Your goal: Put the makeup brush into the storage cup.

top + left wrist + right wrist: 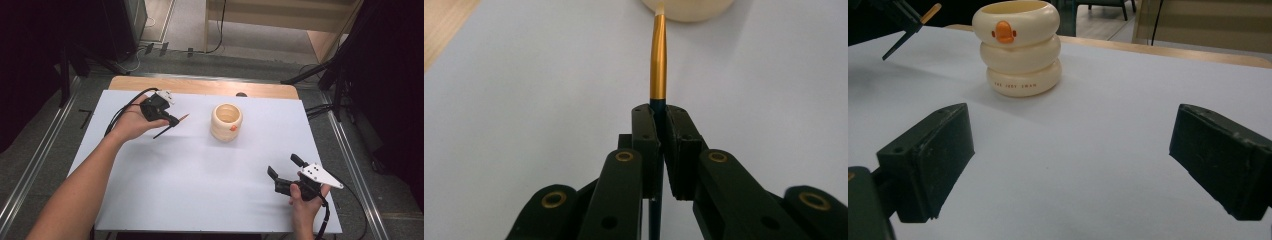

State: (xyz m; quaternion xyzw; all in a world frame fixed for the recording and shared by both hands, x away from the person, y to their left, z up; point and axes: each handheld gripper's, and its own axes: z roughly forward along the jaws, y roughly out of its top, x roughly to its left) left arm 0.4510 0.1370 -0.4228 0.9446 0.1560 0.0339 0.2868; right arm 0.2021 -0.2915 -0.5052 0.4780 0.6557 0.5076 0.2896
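Note:
A cream holder (226, 121) made of three stacked rings with an orange duck beak stands upright at the table's middle back; it shows too as the holder (1018, 47). My left gripper (171, 120) is shut on a thin brush (658, 60) with a gold ferrule and dark handle, held above the table left of the holder, its tip pointing toward the holder (686, 9). The brush (910, 24) appears far off at upper left. My right gripper (283, 170) is open at the front right, low over the table, its pads (935, 150) wide apart with nothing between.
The white table top (200, 170) has a wooden strip (200, 86) along its far edge. Dark stands and cables (320, 75) sit on the floor behind, and metal rails (360, 175) run beside the table.

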